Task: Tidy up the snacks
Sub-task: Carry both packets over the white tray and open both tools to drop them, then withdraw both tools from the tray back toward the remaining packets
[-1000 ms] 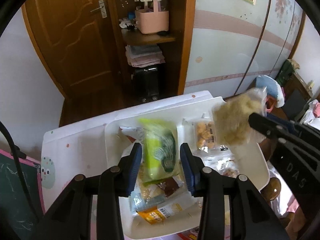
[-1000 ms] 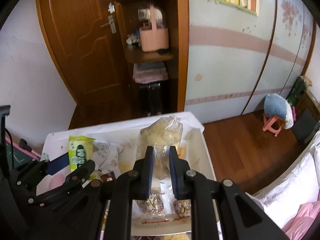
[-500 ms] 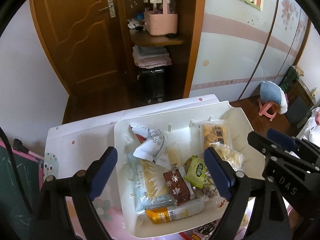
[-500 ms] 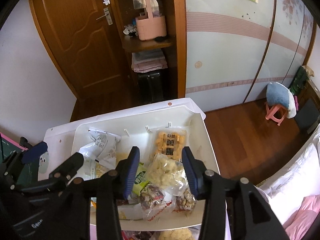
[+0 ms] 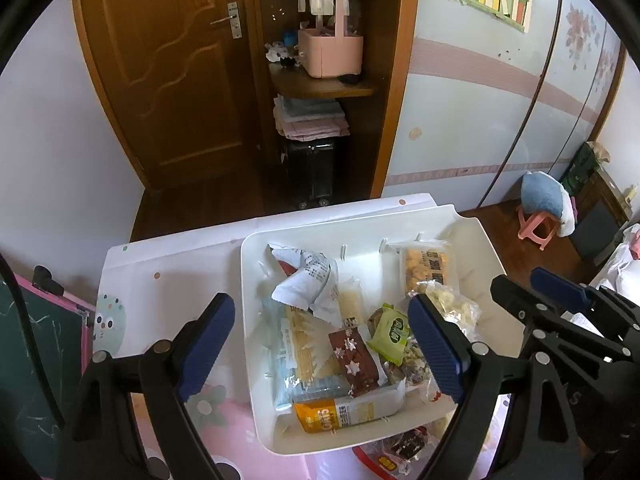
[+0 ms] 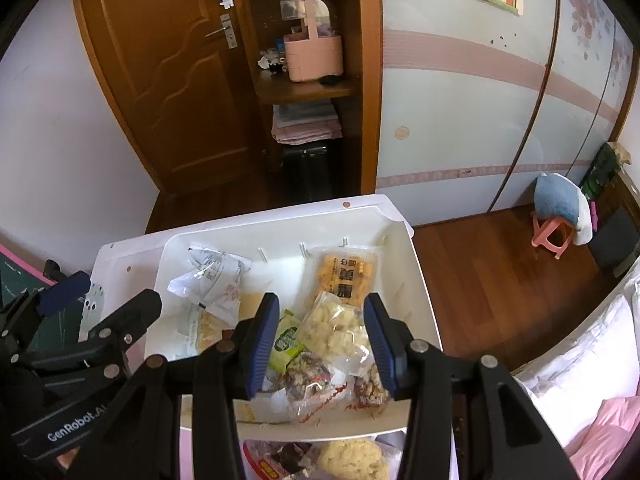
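Note:
A white bin [image 5: 256, 344] [image 6: 424, 304] on the table holds several snack packs. Among them are a small green pack [image 5: 392, 332] [image 6: 286, 338], a clear bag of pale puffs [image 6: 334, 328] [image 5: 450, 306], an orange cracker pack [image 5: 428, 266] [image 6: 344, 272], a brown bar [image 5: 352, 356] and a crumpled white wrapper [image 5: 308, 280]. My left gripper [image 5: 320, 344] is open and empty above the bin's middle. My right gripper [image 6: 320, 340] is open and empty above the puffs bag, at the bin's right side.
More snacks lie in a red-rimmed container [image 6: 280, 460] [image 5: 396, 456] in front of the bin, with a pale puffs bag [image 6: 356, 458]. A chalkboard [image 5: 36, 356] stands at the left. A wooden door, shelves and a pink stool [image 6: 552, 236] lie beyond the table.
Both grippers opened: the left let go of the green pack and the right let go of the puffs bag. Both packs now lie in the bin. Both grippers drew back slightly.

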The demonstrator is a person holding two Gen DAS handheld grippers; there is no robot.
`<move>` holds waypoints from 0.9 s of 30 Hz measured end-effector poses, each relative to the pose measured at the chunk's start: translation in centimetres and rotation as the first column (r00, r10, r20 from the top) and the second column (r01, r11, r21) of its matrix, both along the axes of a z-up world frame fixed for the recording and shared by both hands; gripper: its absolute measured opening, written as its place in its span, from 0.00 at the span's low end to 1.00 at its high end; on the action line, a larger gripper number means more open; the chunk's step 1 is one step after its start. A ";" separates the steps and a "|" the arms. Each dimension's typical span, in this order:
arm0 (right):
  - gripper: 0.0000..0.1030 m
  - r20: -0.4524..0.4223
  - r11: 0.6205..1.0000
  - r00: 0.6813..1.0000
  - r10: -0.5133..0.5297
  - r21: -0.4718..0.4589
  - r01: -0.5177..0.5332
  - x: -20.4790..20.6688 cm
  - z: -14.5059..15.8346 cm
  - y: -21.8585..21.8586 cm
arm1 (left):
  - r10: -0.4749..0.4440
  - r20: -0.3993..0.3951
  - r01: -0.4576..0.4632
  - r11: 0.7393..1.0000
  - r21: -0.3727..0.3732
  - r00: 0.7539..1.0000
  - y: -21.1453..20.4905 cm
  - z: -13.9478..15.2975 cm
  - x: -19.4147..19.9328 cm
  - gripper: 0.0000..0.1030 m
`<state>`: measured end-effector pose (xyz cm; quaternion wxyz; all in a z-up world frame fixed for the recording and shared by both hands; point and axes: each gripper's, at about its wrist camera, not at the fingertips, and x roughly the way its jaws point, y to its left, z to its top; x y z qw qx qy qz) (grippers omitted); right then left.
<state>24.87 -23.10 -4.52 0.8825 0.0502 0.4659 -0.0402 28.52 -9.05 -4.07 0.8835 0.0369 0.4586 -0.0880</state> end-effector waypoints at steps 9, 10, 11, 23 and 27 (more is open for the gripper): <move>0.43 0.003 0.999 0.999 0.033 -0.016 -0.033 -2.0 0.7 0.7 | 0.010 0.015 -0.010 1.000 -0.005 1.000 0.4 1.1 -2.4 0.85; 0.43 0.003 0.999 0.999 0.035 -0.015 -0.035 -2.3 0.7 0.7 | 0.011 0.016 -0.011 1.000 -0.004 1.000 0.4 1.2 -2.7 0.85; 0.43 0.002 0.999 0.999 0.038 -0.013 -0.038 -2.6 0.7 0.8 | 0.011 0.018 -0.011 1.000 -0.004 1.000 0.4 1.3 -3.1 0.85; 0.43 -0.005 0.997 0.997 0.074 -0.015 -0.074 -6.9 0.9 1.0 | 0.020 0.037 -0.020 1.000 -0.015 0.999 0.8 2.1 -7.9 0.85; 0.43 0.012 0.996 0.996 0.084 -0.013 -0.084 -8.7 1.6 0.8 | 0.028 0.052 -0.027 0.999 -0.027 0.998 1.2 2.8 -9.5 0.85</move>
